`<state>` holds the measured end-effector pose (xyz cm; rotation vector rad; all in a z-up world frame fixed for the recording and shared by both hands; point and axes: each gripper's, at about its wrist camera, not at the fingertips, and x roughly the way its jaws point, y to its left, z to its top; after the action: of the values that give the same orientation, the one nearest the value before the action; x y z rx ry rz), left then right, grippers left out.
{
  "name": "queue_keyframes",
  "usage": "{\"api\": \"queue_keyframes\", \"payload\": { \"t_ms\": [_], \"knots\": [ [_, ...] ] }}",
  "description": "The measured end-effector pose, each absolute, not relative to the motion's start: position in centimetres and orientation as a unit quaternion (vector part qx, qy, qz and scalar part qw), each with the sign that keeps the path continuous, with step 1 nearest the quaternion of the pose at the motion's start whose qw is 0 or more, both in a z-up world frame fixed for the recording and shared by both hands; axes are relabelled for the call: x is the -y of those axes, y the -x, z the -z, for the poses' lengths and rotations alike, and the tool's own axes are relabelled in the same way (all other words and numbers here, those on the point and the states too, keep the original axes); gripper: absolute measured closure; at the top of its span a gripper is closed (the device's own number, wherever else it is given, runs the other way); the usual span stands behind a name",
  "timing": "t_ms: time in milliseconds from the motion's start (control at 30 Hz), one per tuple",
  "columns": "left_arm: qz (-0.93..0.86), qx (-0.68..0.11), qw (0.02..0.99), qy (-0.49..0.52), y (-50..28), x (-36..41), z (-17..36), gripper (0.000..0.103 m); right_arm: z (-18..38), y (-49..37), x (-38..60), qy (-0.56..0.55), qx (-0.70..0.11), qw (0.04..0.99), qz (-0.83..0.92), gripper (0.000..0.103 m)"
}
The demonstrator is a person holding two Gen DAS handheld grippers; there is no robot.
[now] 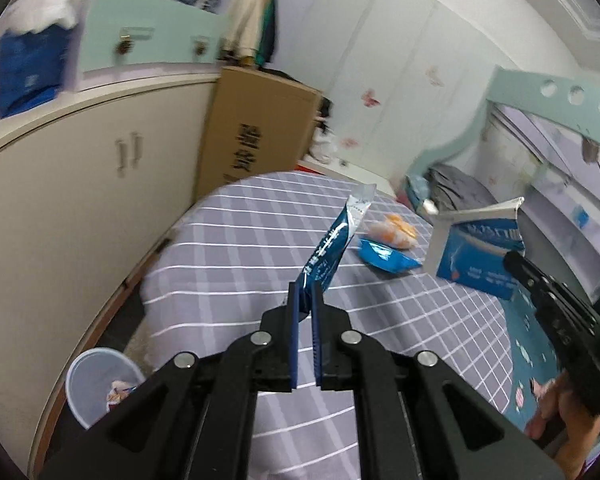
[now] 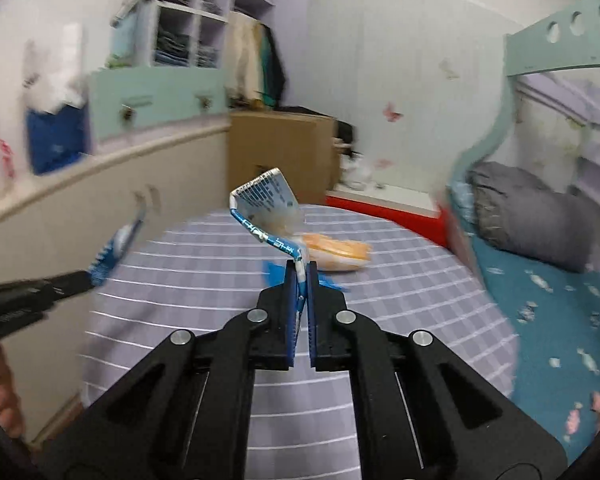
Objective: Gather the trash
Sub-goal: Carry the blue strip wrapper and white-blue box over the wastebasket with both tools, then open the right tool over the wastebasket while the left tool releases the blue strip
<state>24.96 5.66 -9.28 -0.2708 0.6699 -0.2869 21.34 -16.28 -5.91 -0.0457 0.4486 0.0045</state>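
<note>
My left gripper (image 1: 305,294) is shut on a long blue stick wrapper (image 1: 334,240) and holds it upright above the checked table (image 1: 228,248). It also shows at the left of the right wrist view (image 2: 114,246). My right gripper (image 2: 300,276) is shut on a blue and white carton (image 2: 266,200), lifted above the table; the carton shows in the left wrist view (image 1: 480,248). A blue packet (image 1: 384,256) and an orange wrapper (image 1: 396,230) lie on the table beyond both grippers. A clear bin (image 1: 100,384) with some trash stands on the floor at the lower left.
A cream cabinet (image 1: 80,184) runs along the left, with a cardboard box (image 1: 256,128) leaning beside it. A bed with a teal sheet (image 2: 548,320) and a grey pillow (image 2: 528,216) is on the right.
</note>
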Motion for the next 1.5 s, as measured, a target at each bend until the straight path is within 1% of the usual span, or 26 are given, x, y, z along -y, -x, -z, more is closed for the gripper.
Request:
{"api": "queue_keyframes", "payload": {
  "t_ms": [300,533,700,833,1033,1200,1233,1267,1300,1333,1500],
  "knots": [
    [0.053,-0.322,0.927,0.184,-21.6,-15.8,10.0,0.098,6.6,-21.6,4.6,0.027,-0.24,0.959,-0.149,0.098],
    [-0.036,-0.341,0.915,0.214,-20.0,-24.8,13.5,0.098,8.6,-22.2,-6.4,0.055,-0.261,0.934,-0.239,0.098],
    [-0.088,-0.367,0.896,0.233,-20.0,-29.8,17.2,0.098,12.1,-23.8,-12.3,0.06,-0.301,0.909,-0.283,0.098],
    [-0.109,-0.39,0.88,0.247,-20.8,-32.5,20.2,0.098,16.2,-25.5,-15.5,0.059,-0.343,0.889,-0.299,0.098],
    [-0.139,-0.419,0.861,0.253,-21.5,-35.6,24.2,0.098,21.1,-26.9,-18.4,0.054,-0.377,0.872,-0.307,0.098],
    [-0.159,-0.44,0.847,0.254,-22.2,-37.3,26.7,0.098,24.9,-29.1,-20.6,0.055,-0.398,0.862,-0.31,0.096],
    [-0.16,-0.446,0.843,0.253,-22.3,-37.4,27.3,0.098,26.0,-29.5,-21.0,0.059,-0.409,0.856,-0.312,0.091],
    [-0.16,-0.45,0.842,0.252,-22.2,-37.6,27.8,0.098,26.8,-29.8,-21.3,0.059,-0.419,0.85,-0.314,0.076],
    [-0.159,-0.454,0.84,0.251,-22.4,-37.6,28.2,0.098,27.6,-30.0,-21.5,0.059,-0.429,0.845,-0.314,0.066],
    [-0.157,-0.46,0.838,0.25,-22.4,-37.6,28.7,0.098,28.2,-30.1,-21.4,0.059,-0.433,0.845,-0.308,0.053],
    [-0.15,-0.474,0.833,0.242,-22.9,-37.1,30.0,0.098,29.2,-29.9,-20.5,0.049,-0.447,0.842,-0.297,0.053]
  ]
}}
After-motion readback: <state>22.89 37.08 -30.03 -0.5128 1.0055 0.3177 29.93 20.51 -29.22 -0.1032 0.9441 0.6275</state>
